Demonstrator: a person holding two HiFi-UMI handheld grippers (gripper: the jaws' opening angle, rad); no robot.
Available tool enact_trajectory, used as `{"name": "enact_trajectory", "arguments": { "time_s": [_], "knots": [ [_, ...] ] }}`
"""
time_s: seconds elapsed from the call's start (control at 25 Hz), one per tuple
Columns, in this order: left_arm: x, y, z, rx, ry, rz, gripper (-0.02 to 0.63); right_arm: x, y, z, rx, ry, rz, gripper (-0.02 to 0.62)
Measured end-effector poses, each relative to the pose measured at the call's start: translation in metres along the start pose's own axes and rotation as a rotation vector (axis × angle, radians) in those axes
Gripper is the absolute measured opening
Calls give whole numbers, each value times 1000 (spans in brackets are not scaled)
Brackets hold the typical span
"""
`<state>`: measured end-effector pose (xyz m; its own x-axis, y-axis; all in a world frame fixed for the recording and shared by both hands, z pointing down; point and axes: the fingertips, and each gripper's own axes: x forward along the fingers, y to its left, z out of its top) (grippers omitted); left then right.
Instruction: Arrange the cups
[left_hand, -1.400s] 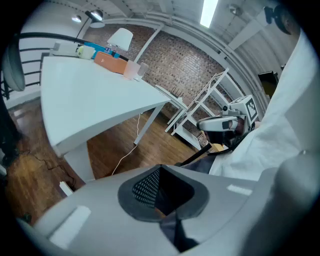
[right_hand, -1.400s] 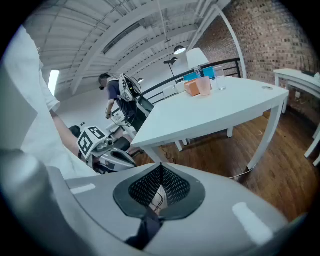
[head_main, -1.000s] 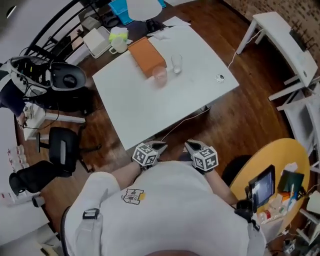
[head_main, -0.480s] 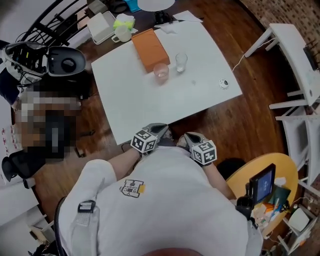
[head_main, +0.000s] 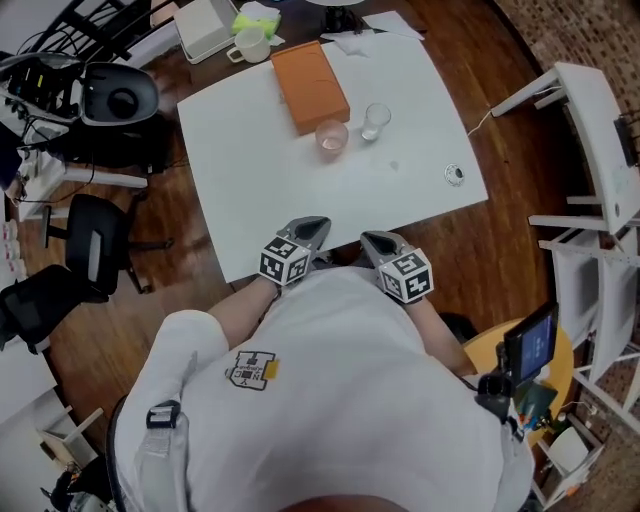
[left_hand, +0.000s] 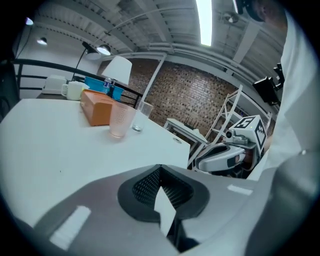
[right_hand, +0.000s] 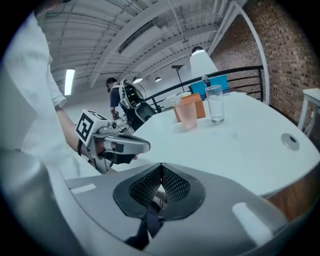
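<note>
Head view: left gripper (head_main: 310, 228) and right gripper (head_main: 378, 240), clenched empty, hover at the near edge of the table (head_main: 250, 190); bare tabletop runs ahead to the empty pink cup (head_main: 331, 137) and glass (head_main: 376, 120).

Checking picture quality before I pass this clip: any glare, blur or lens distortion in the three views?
Head view: sharp, the table evenly lit, mild wide-lens bending toward the edges. Left gripper view: dark rounded corners, ceiling light strip blown out, pink cup crisp. Right gripper view: same dark corners, railing bent by the lens, clear glass sharp.
</note>
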<state>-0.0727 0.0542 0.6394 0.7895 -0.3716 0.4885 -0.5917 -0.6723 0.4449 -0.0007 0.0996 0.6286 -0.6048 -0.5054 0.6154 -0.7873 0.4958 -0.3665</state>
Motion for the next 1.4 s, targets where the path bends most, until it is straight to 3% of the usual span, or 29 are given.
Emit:
{"name": "enact_trajectory", "arguments": {
  "time_s": [0.16, 0.44, 0.56, 0.72, 1.0, 1.24, 1.4],
  "knots": [
    [13, 21, 20, -34, -64, 120, 0, 5, -26, 21, -60, 12, 41, 0],
    [47, 52, 62, 3, -165, 373, 0, 4, -82, 58, -170, 47, 116, 0],
    [61, 64, 70, 40, -180, 441, 0, 4, -103, 65, -190, 60, 134, 0],
    [74, 74, 68, 58, -179, 501, 76, 3, -125, 70, -209, 72, 139, 0],
    [83, 98, 80, 90, -203, 599, 321, 1, -144, 72, -236, 100, 156, 0],
    [102, 111, 104, 151, -210, 597, 431, 1, -149, 68, -243, 124, 163, 0],
    [111, 119, 121, 179, -197, 604, 448, 3, -155, 67, -243, 131, 155, 0]
  ]
}}
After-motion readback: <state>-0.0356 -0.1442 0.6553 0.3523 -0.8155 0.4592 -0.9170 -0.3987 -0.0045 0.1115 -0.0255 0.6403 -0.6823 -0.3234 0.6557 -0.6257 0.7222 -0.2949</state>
